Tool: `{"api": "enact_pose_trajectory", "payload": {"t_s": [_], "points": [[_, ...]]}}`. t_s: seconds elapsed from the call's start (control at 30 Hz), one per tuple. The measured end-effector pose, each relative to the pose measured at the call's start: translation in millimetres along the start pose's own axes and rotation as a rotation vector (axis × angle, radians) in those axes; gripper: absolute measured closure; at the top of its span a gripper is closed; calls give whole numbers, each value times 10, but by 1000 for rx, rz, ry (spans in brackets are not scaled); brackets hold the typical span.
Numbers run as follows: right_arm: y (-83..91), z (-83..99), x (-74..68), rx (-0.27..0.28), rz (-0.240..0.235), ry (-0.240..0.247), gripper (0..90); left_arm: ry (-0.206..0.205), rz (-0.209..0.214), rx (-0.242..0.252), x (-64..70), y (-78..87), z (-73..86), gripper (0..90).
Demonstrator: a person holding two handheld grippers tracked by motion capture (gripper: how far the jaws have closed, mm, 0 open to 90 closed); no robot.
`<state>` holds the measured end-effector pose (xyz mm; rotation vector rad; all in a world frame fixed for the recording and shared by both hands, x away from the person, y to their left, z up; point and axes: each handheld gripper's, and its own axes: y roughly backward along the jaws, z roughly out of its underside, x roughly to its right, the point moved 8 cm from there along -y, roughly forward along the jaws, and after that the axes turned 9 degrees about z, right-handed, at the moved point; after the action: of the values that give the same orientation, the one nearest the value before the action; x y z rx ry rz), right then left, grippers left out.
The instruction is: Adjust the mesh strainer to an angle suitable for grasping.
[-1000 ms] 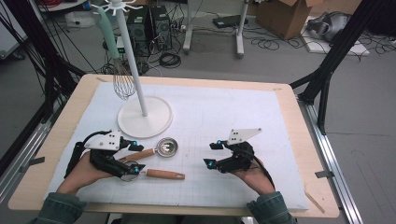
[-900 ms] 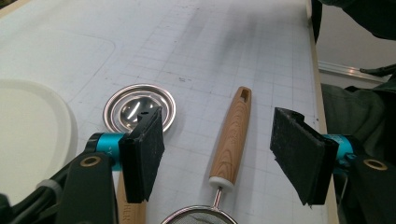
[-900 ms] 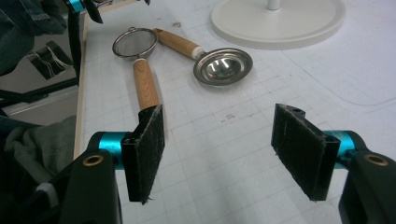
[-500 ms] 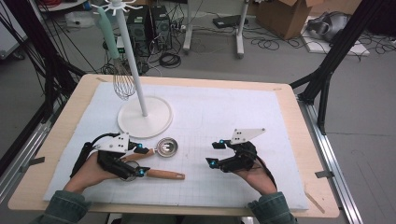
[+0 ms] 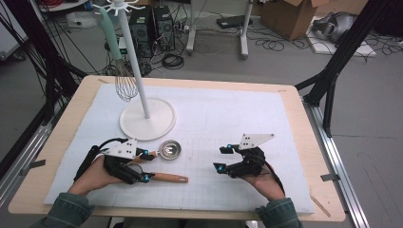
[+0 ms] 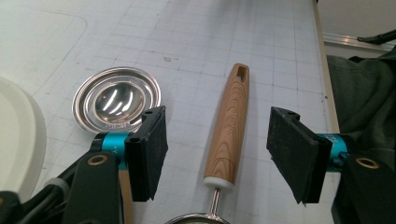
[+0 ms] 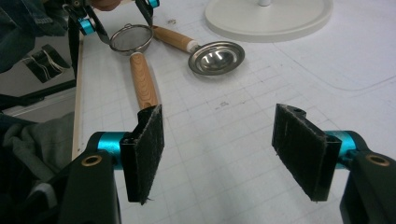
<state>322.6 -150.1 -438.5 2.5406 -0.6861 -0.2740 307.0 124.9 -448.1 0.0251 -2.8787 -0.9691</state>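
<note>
Straddling the wooden strainer handle (image 6: 230,126) lying on the mat (image 5: 228,118), left gripper (image 6: 217,154) is sitting spread wide; centre, then lower before closing. Right gripper (image 7: 229,149) is idling, spread, holding nothing.

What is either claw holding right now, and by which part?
Nothing is held. The left claw stands open around the strainer's wooden handle without touching; the right claw is open over bare mat.

No legible text, labels, numbers, or signs anywhere
</note>
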Motion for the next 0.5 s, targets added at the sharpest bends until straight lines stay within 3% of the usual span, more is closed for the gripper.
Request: {"api": "enact_pose_trajectory", "payload": {"t_s": [0.5], "points": [[41,45,12,3,6,-8,334,-4,39,-69,10,-121,66,457]]}}
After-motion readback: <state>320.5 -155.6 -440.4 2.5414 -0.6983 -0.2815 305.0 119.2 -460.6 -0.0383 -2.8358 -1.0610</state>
